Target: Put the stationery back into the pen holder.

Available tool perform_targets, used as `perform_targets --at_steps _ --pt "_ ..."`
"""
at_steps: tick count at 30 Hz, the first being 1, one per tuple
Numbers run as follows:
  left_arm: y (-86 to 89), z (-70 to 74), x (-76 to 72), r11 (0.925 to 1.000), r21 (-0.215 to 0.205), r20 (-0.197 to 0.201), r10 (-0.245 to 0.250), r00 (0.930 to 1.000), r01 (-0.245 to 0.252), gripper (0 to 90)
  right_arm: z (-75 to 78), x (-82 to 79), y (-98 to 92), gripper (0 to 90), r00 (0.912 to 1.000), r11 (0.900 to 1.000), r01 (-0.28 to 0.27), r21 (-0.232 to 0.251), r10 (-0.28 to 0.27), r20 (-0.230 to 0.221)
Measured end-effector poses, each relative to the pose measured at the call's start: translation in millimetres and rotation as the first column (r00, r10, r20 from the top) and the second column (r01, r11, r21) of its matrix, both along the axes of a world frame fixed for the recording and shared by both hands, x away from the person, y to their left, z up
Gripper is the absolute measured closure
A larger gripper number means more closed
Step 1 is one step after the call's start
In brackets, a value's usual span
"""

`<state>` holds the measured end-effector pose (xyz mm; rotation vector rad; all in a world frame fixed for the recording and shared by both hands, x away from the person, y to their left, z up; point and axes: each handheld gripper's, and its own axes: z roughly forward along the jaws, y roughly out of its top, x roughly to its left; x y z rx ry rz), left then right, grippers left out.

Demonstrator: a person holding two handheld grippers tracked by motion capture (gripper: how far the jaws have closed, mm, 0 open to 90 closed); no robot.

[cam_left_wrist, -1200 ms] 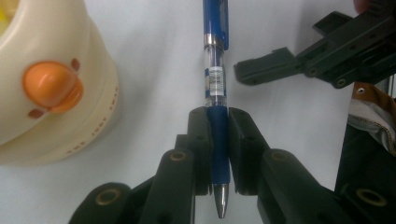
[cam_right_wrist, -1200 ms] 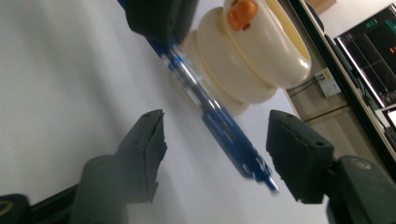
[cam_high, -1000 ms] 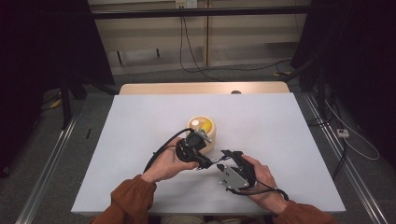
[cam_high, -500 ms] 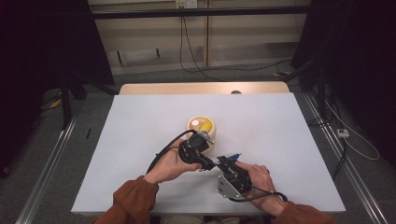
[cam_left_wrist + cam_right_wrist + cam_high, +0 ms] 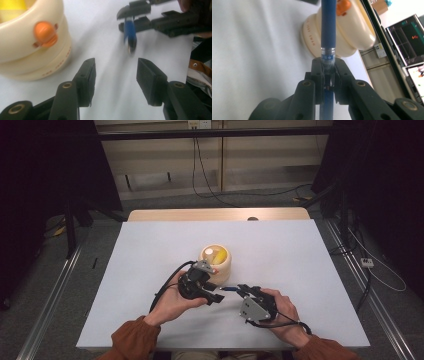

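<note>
Near the table's front edge, at about six o'clock from the cream pot, both hand-held tools met over a blue pen. Right gripper had it: its jaws had just been closing, and in the right gripper view they sat clamped on the pen's clear collar, barrel running straight up toward twelve o'clock past the pot. Left gripper had let go; its jaws had just been opening, and in the left gripper view the pads stood about half apart with nothing between them, the pen tip hanging free beyond, at one o'clock. So this looked like a handover just completed, left to right. The pot, with its orange knob and something yellow inside, waited at eleven o'clock from the left tool. Next, by my reading, the left hand needed to back clear, and the right to swing the pen up over the pot's mouth without clipping the rim.
</note>
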<state>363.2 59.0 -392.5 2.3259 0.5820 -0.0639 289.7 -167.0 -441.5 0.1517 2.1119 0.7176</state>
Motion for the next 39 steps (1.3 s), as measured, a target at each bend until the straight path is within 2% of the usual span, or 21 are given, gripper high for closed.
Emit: perform_targets --at_steps 4,6,8,11,14,16,19,20,21,22,24,26,28,29,31,33,34,36,37,38,39 --pt "18.0 -3.9 -3.4 0.9982 -0.022 0.029 0.056 0.998 -0.055 38.2 5.2 5.7 -5.8 80.3 0.9979 0.995 0.029 0.096 -0.023 -0.06" --pt "26.3 -6.7 -4.8 0.9974 -0.032 0.031 0.065 0.9974 -0.064 37.0 8.6 9.3 -9.5 80.3 0.9936 0.983 0.045 0.177 -0.026 -0.11" --pt "34.8 -9.8 -6.3 0.9966 -0.028 0.056 0.078 0.9953 -0.077 34.6 13.1 12.8 -12.3 80.4 0.9909 0.973 0.061 0.225 -0.032 -0.131" --pt "45.0 -13.5 -7.9 0.9931 -0.016 0.111 0.117 0.9869 -0.116 24.4 20.6 19.3 -16.3 80.4 0.9841 0.944 0.086 0.32 -0.03 -0.175" --pt "61.0 -14.4 -12.5 0.9829 -0.065 0.134 0.18 0.9745 -0.172 21.2 26.4 25.9 -18.3 80.4 0.9772 0.91 0.111 0.4 -0.027 -0.21" --pt "69.3 -13.6 -15.6 0.9777 -0.078 0.143 0.205 0.9684 -0.195 19.4 30.0 30.0 -19.5 80.3 0.9713 0.882 0.129 0.453 -0.02 -0.237" --pt "82.3 -14.2 -21.1 0.9678 -0.097 0.194 0.247 0.9493 -0.232 14.4 37.4 37.1 -20.7 80.3 0.9648 0.842 0.146 0.52 -0.005 -0.263" --pt "86.8 -15.1 -21.9 0.9655 -0.105 0.2 0.255 0.9461 -0.238 13.4 40.5 39.8 -20.8 80.4 0.961 0.822 0.155 0.547 0.003 -0.276" --pt "91.1 -16.8 -22.8 0.9582 -0.126 0.2 0.278 0.9394 -0.257 12.5 43.8 42.4 -20.4 80.3 0.959 0.811 0.158 0.564 0.009 -0.283" --pt "97.1 -18.0 -23.4 0.95 -0.144 0.208 0.303 0.93 -0.277 12.4 47.2 45.1 -19.5 80.3 0.9597 0.81 0.156 0.566 0.011 -0.281" --pt "103.6 -20.6 -23.0 0.9449 -0.155 0.205 0.316 0.9264 -0.288 11.9 53.7 50.9 -16.8 80.3 0.9589 0.799 0.149 0.582 0.026 -0.282" --pt "109.9 -23.7 -24.8 0.9357 -0.164 0.223 0.344 0.9123 -0.313 8.8 61.2 56.5 -13.5 80.3 0.9599 0.782 0.143 0.606 0.04 -0.277" --pt "115.9 -27.5 -27.8 0.9288 -0.174 0.223 0.361 0.9056 -0.327 7.3 69.4 62.3 -10.7 80.3 0.9597 0.759 0.136 0.637 0.059 -0.275" --pt "119.1 -29.4 -29.9 0.9287 -0.171 0.219 0.361 0.9063 -0.329 6.4 73.0 65.2 -9.1 80.3 0.9585 0.746 0.138 0.651 0.065 -0.278" --pt "123.9 -32.4 -35.6 0.9155 -0.196 0.188 0.387 0.9028 -0.351 6.1 78.6 72.5 -6.2 80.3 0.9587 0.738 0.143 0.659 0.062 -0.277" --pt "127.6 -33.5 -39.5 0.9139 -0.202 0.189 0.389 0.9015 -0.352 6.0 81.5 79.4 -3.4 80.3 0.957 0.721 0.151 0.677 0.065 -0.283" --pt "128.4 -35.1 -41.8 0.9104 -0.215 0.192 0.394 0.8988 -0.354 5.5 82.1 82.7 -1.9 80.3 0.9582 0.717 0.149 0.681 0.066 -0.278" --pt "129.0 -37.2 -43.5 0.9148 -0.214 0.215 0.386 0.8971 -0.343 5.5 83.6 87.2 1.3 80.3 0.9568 0.7 0.154 0.698 0.07 -0.282" --pt "129.7 -39.0 -44.0 0.9147 -0.216 0.206 0.385 0.8999 -0.341 5.5 84.6 89.1 2.5 80.3 0.9567 0.691 0.155 0.706 0.074 -0.282" --pt "129.8 -40.6 -43.9 0.9128 -0.224 0.201 0.386 0.9005 -0.341 5.5 85.5 91.2 4.0 80.3 0.9558 0.675 0.157 0.721 0.08 -0.283" --pt "131.1 -41.9 -43.6 0.9132 -0.22 0.204 0.387 0.8993 -0.343 5.5 85.9 92.5 4.9 80.3 0.9559 0.669 0.156 0.727 0.083 -0.281"
